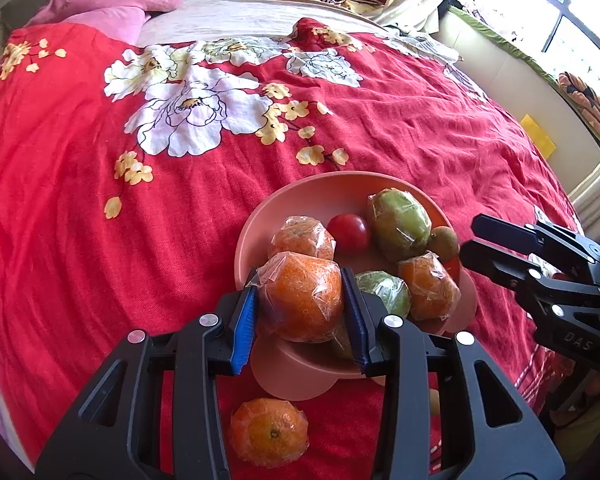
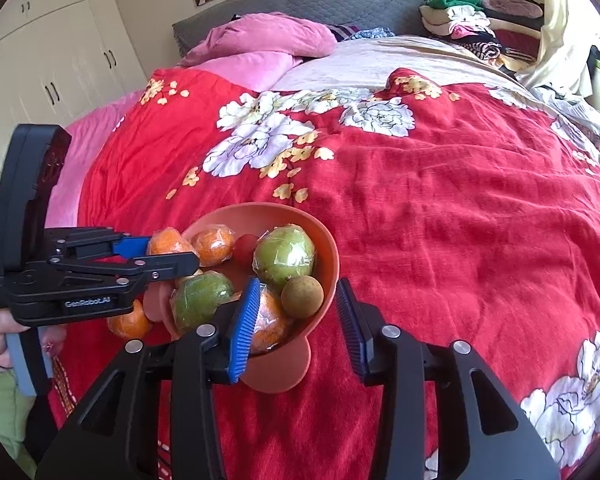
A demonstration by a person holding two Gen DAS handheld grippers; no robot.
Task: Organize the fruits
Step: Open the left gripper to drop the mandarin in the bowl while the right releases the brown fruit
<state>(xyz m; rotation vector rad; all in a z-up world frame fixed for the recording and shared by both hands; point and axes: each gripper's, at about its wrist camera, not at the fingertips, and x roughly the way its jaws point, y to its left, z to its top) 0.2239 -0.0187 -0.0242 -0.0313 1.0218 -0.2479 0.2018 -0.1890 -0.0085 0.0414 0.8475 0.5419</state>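
My left gripper [image 1: 302, 300] has its fingers clamped on a plastic-wrapped orange [image 1: 300, 296], held just above the near rim of the pink footed bowl [image 1: 316, 192] on the red floral bedspread [image 1: 80, 200]. My right gripper [image 2: 296, 320] stands parted, gripping nothing, its fingers straddling the bowl's right wall. Another wrapped orange [image 1: 269, 432] lies on the bedspread beside the bowl's foot.

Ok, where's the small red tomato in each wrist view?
Left wrist: red tomato sits mid-bowl, slightly right of frame centre.
Right wrist: tomato is left of centre, toward the bowl's back.
Shared landmark: the big green wrapped fruit just right of it.
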